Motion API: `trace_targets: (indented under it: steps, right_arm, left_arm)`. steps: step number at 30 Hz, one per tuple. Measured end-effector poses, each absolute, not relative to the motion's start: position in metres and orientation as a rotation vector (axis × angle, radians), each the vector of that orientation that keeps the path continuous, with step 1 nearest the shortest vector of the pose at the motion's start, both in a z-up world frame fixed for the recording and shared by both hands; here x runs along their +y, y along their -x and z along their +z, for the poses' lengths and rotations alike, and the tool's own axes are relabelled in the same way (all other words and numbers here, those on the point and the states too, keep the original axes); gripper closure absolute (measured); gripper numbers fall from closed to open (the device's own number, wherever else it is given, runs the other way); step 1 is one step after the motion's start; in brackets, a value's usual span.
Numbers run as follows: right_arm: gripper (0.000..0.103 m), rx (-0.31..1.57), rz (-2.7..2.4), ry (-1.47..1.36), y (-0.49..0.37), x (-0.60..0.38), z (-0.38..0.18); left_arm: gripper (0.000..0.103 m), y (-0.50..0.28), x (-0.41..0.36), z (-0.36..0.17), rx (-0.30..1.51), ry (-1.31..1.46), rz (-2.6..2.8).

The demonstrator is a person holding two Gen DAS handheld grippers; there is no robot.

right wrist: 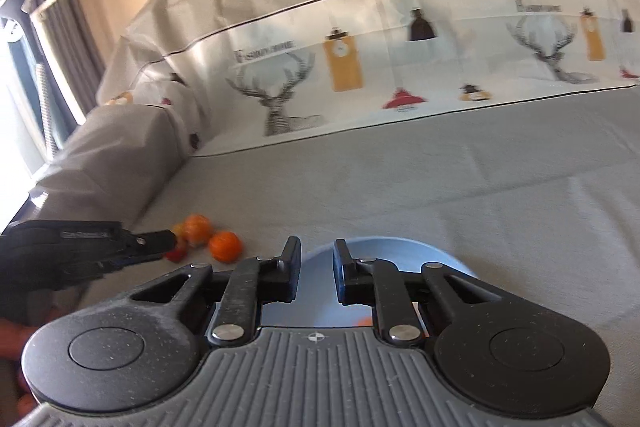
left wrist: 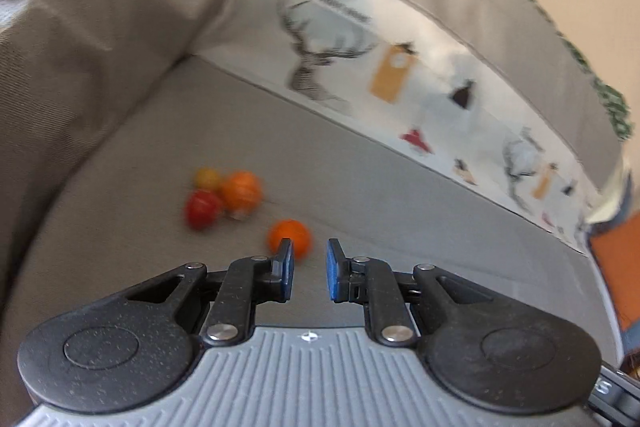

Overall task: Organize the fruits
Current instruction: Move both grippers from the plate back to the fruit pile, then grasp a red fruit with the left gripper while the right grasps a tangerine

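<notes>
On the grey seat (left wrist: 400, 211), three fruits lie clustered: a small yellow one (left wrist: 207, 178), a striped orange one (left wrist: 241, 191) and a red one (left wrist: 202, 209). A plain orange (left wrist: 290, 235) lies apart, just beyond my left gripper (left wrist: 310, 261) and partly behind its left finger. The jaws are shut with nothing between them. My right gripper (right wrist: 317, 261), also shut and empty, hangs over a pale blue plate (right wrist: 400, 247); something orange (right wrist: 364, 321) shows in the plate behind the linkage. In the right wrist view the left gripper (right wrist: 160, 241) points at the same fruits (right wrist: 225, 246).
A back cushion printed with deer and lamps (right wrist: 360, 83) runs behind the seat. A grey armrest cushion (right wrist: 116, 163) closes the left side by the fruits. An orange object (left wrist: 616, 267) sits at the right edge. Curtains and a window (right wrist: 24, 67) are far left.
</notes>
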State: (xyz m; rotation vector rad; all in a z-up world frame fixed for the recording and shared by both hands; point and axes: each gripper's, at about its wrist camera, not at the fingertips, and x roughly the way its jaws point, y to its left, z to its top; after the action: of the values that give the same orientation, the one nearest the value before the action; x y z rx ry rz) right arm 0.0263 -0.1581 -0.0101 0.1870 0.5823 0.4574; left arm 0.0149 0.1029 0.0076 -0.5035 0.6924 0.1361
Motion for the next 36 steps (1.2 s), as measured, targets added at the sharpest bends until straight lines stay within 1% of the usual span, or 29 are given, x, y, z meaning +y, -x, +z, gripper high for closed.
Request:
trace_targets:
  steps: [9, 10, 11, 12, 13, 14, 16, 19, 21, 23, 25, 28, 36]
  right_arm:
    - [0.083, 0.641, 0.591, -0.198, -0.062, -0.09, -0.011]
    - [0.081, 0.646, 0.597, -0.196, -0.065, -0.083, -0.013]
    - [0.08, 0.655, 0.6, -0.191, -0.071, -0.075, -0.015]
    - [0.075, 0.663, 0.597, -0.187, -0.075, -0.068, -0.017]
    - [0.073, 0.67, 0.593, -0.186, -0.08, -0.062, -0.02]
    - [0.071, 0.679, 0.589, -0.187, -0.085, -0.055, -0.024]
    - [0.063, 0.697, 0.577, -0.185, -0.095, -0.044, -0.032]
    - [0.059, 0.735, 0.562, -0.156, -0.113, -0.024, -0.045]
    - [0.058, 0.754, 0.547, -0.112, -0.122, -0.013, -0.052]
    - [0.057, 0.78, 0.531, -0.069, -0.129, -0.004, -0.059]
    - [0.056, 0.793, 0.541, -0.082, -0.135, 0.0, -0.064]
    - [0.056, 0.798, 0.556, -0.081, -0.142, 0.004, -0.065]
    - [0.056, 0.84, 0.624, -0.061, -0.146, 0.015, -0.071]
  left_arm:
    - [0.082, -0.049, 0.139, -0.021, 0.74, 0.476, 0.309]
    - [0.077, -0.052, 0.142, -0.023, 0.746, 0.468, 0.324]
    - [0.068, -0.055, 0.145, -0.025, 0.75, 0.462, 0.34]
    - [0.066, -0.057, 0.148, -0.027, 0.754, 0.462, 0.351]
    - [0.063, -0.059, 0.15, -0.029, 0.757, 0.467, 0.351]
    - [0.063, -0.061, 0.151, -0.031, 0.76, 0.468, 0.351]
    - [0.063, -0.065, 0.151, -0.034, 0.772, 0.449, 0.354]
    - [0.063, -0.07, 0.153, -0.037, 0.772, 0.445, 0.355]
    - [0.063, -0.073, 0.153, -0.04, 0.776, 0.447, 0.354]
    - [0.067, -0.074, 0.155, -0.042, 0.783, 0.464, 0.354]
    - [0.067, -0.074, 0.16, -0.045, 0.787, 0.49, 0.354]
    - [0.073, -0.075, 0.161, -0.045, 0.789, 0.496, 0.356]
    - [0.073, -0.065, 0.168, -0.042, 0.775, 0.513, 0.404]
